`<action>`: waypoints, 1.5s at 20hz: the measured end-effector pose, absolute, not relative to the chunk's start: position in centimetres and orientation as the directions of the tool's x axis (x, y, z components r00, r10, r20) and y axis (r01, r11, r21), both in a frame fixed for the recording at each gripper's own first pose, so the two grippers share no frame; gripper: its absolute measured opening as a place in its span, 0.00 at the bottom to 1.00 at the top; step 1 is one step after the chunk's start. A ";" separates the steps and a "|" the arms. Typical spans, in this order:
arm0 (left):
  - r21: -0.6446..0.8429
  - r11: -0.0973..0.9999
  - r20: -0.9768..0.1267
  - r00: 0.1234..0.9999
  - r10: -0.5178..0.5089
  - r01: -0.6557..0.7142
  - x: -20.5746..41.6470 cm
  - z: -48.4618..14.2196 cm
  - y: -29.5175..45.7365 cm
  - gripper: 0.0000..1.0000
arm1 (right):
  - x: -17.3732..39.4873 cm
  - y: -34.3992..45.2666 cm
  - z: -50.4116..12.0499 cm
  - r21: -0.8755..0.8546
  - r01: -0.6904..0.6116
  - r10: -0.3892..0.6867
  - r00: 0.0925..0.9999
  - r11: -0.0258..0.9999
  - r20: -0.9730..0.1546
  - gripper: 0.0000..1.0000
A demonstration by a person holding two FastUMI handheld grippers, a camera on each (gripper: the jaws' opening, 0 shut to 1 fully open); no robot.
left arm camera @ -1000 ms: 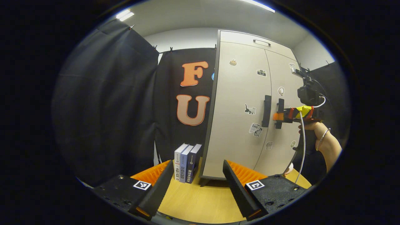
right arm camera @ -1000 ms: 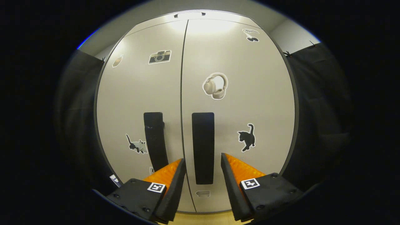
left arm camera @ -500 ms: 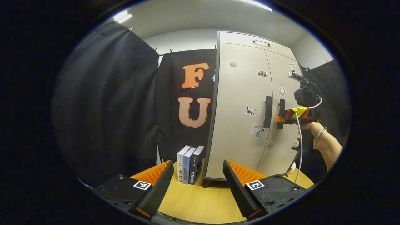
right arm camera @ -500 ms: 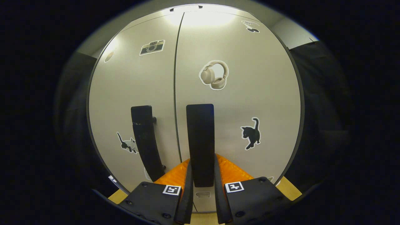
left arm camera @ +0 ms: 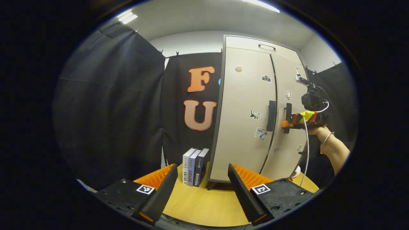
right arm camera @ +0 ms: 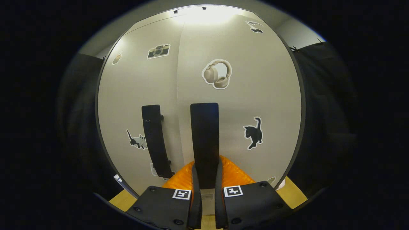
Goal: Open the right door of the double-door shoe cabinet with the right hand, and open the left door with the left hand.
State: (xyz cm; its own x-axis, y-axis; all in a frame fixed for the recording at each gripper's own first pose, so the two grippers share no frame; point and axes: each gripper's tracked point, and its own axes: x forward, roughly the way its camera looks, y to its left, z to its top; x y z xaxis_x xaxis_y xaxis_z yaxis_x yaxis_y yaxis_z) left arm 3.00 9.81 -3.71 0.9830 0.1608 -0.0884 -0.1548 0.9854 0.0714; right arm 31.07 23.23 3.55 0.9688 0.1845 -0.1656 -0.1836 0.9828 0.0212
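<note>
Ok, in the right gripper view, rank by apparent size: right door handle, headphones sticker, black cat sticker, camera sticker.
1. right door handle, largest though partly covered by the right gripper.
2. headphones sticker.
3. black cat sticker.
4. camera sticker, close to the cat; unsure.

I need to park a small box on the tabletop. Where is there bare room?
Bare wood of the table lies in front of the books and the cabinet, between the left gripper fingers. It is crowded at the right door handle, where the right gripper grips.
</note>
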 end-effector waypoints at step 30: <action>0.076 0.992 -0.047 0.993 0.104 -0.101 -1.6 -1.4 3.9 0.95 | 24.5 17.5 4.8 0.010 -0.235 0.234 0.960 0.972 -0.156 0.23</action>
